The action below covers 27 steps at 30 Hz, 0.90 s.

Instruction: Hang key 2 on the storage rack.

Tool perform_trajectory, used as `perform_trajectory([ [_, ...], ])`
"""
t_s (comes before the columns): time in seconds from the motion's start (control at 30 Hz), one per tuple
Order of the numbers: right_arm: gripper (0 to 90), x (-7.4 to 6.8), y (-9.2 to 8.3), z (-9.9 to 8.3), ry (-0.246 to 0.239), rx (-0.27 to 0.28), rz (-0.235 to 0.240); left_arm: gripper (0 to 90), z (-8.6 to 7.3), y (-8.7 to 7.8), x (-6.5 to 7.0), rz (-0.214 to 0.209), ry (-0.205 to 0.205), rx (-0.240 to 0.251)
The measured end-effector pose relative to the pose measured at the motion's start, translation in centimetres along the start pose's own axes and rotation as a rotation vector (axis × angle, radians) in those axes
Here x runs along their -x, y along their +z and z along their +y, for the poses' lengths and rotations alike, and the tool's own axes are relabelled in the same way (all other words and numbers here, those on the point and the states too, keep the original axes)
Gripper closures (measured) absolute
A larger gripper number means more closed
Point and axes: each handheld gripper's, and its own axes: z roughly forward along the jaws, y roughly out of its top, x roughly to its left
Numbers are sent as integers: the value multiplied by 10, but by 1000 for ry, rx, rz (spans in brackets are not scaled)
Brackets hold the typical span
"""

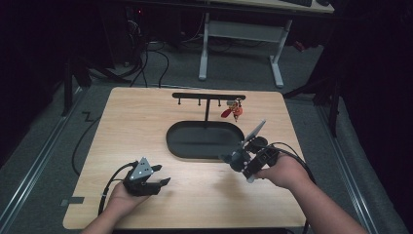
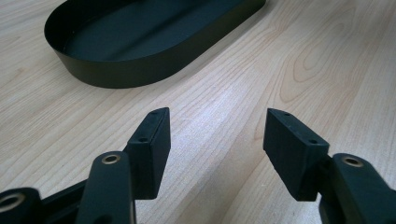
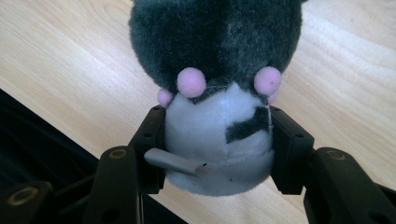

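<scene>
Two hand-held grippers are seen over the desk (image 1: 146,122). The right hand-held gripper (image 3: 217,140) is pinched on a plush toy (image 3: 219,93), a dark grey and white soft figure with small pink pompoms; in the right gripper view the white lower part of the toy is squeezed between both pads, with the dark upper part projecting beyond the jaw tips. In the high view the toy (image 1: 237,158) is held clear of the desk surface, just ahead of the right hand-held gripper (image 1: 241,160) and beside the near right end of the black oval tray (image 1: 178,146). The left hand-held gripper (image 1: 163,181) is spread, with nothing between its pads, and is rested low on the desk, well apart from the toy.

Beyond the tray a black rack with pegs (image 1: 208,96) is stood up, and a red keychain (image 1: 233,111) is hung near its right end.

The step in hand is judged to be the carrying of the toy, probably toward the rack or the tray. For this to be done well, the pinch should be kept steady, since soft plush can be squeezed out sideways. The toy should be lifted well clear of the tray wall before being moved across, and the hanging keychain should be avoided. Whether a loop is attached to the toy cannot be told.
</scene>
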Motion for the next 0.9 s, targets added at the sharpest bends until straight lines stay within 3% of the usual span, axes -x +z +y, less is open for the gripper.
perform_trajectory([
  [0.17, 476, 2, -11, 9, 6, 10, -1, 418, 0, 0, 0, -2, 0, 0],
  [0.3, 475, 4, -23, 18, 41, 8, 6, 418, 0, 0, 0, -3, 1, -1],
  [0.9, 475, 10, -47, 61, 59, -7, 16, 417, -1, -1, -2, -5, -3, -2],
])
